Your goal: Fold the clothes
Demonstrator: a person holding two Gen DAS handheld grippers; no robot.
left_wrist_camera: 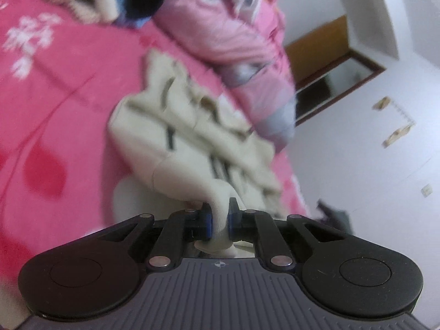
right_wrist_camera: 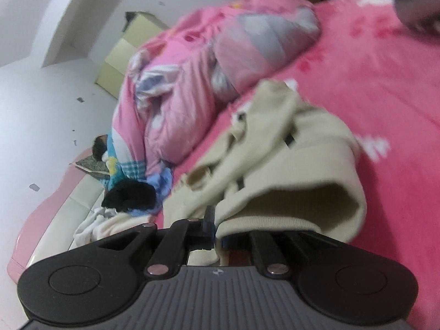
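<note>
A cream knit sweater (left_wrist_camera: 192, 126) with thin dark stripes lies crumpled on a bright pink bedspread (left_wrist_camera: 63, 104). My left gripper (left_wrist_camera: 219, 211) is shut on a pulled-up fold of it, the cloth pinched between the blue pads. In the right wrist view the same cream sweater (right_wrist_camera: 288, 159) is lifted toward the camera. My right gripper (right_wrist_camera: 218, 224) is shut on its ribbed hem, which drapes over and hides the right finger. The picture is motion-blurred in both views.
A bunched pink and grey quilt (left_wrist_camera: 236, 41) lies along the bed beside the sweater. A pile of other clothes, black, blue and white (right_wrist_camera: 129, 195), sits near the pink headboard (right_wrist_camera: 44, 220). White walls and a wooden door frame (left_wrist_camera: 324, 46) lie beyond.
</note>
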